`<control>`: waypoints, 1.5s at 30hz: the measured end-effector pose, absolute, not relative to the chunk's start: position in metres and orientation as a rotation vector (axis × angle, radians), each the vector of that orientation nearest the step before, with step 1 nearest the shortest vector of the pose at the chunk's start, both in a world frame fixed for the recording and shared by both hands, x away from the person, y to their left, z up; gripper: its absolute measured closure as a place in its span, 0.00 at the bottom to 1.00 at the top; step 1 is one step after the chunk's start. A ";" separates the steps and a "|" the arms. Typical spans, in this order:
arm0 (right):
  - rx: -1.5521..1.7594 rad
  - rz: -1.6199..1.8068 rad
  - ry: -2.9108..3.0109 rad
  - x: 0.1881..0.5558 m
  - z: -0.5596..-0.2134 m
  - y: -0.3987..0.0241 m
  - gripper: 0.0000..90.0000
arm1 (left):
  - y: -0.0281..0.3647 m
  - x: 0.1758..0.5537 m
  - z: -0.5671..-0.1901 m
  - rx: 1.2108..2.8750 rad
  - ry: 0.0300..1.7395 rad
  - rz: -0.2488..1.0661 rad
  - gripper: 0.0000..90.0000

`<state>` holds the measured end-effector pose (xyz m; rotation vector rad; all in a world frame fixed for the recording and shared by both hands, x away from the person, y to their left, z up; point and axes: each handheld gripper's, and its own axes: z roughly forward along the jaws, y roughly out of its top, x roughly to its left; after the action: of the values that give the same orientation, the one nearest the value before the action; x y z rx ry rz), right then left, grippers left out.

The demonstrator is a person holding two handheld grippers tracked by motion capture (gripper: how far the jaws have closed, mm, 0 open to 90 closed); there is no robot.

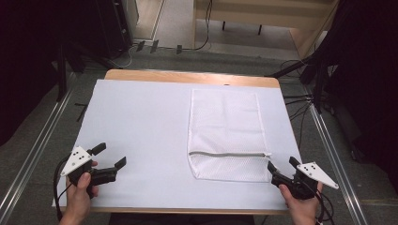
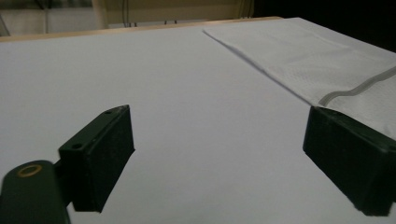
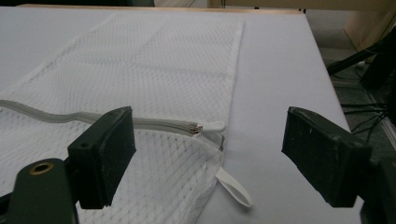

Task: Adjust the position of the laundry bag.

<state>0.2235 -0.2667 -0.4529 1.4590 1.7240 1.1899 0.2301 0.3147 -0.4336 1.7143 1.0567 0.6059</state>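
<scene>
Lying flat on the white-covered surface [image 1: 141, 122], the mesh laundry bag [image 1: 225, 122] looks untouched — smooth, unfolded, its grey zipper [image 1: 227, 154] drawn shut across the near end. Judging from that, the work on the bag has not really begun: nothing is gripped, nothing is lifted, and whatever is to be done with the zipper or the cloth is still all ahead.

Largest first: the surface carries only the bag, which sits ahead of and to the left of the right hand-held gripper [image 1: 281, 166], and well off to the right of the left hand-held gripper [image 1: 111, 155].

The right hand-held gripper is the nearer of the two, just beside the bag's near right corner. Its jaws stand wide apart and hold nothing. In the right gripper view the zipper pull [image 3: 212, 126] lies straight ahead between the jaws, and a small white loop [image 3: 233, 185] trails from the bag's corner just in front of them — neither is touched.

The left hand-held gripper hovers over bare cloth, apart from the bag, jaws likewise spread wide and empty. In the left gripper view the bag's edge and the zipper's end [image 2: 355, 88] lie beyond its right jaw.

My guess is that the right side will reach the zipper pull first.
</scene>
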 end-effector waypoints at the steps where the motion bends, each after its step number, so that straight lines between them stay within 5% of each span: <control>1: 1.455 1.197 1.730 0.224 -0.453 -0.266 0.21 | 0.311 0.232 -0.432 1.720 1.056 0.608 0.17; 8: 1.453 1.204 1.716 0.223 -0.449 -0.256 0.25 | 0.286 0.249 -0.429 1.766 1.050 0.513 0.22; 17: 1.424 1.202 1.734 0.225 -0.447 -0.247 0.31 | 0.204 0.304 -0.443 1.916 1.066 0.283 0.28; 23: 1.422 1.185 1.744 0.223 -0.449 -0.248 0.31 | 0.163 0.330 -0.456 1.958 1.133 0.214 0.48; 39: 1.399 1.176 1.794 0.225 -0.453 -0.241 0.31 | 0.132 0.382 -0.468 1.911 1.296 0.249 0.60; 45: 1.394 1.170 1.802 0.225 -0.455 -0.241 0.31 | 0.117 0.388 -0.465 1.929 1.287 0.252 0.58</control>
<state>0.2254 -0.2412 -0.4546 1.3940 1.8025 1.1698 0.3878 0.1174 -0.4654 1.9290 1.2872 0.2523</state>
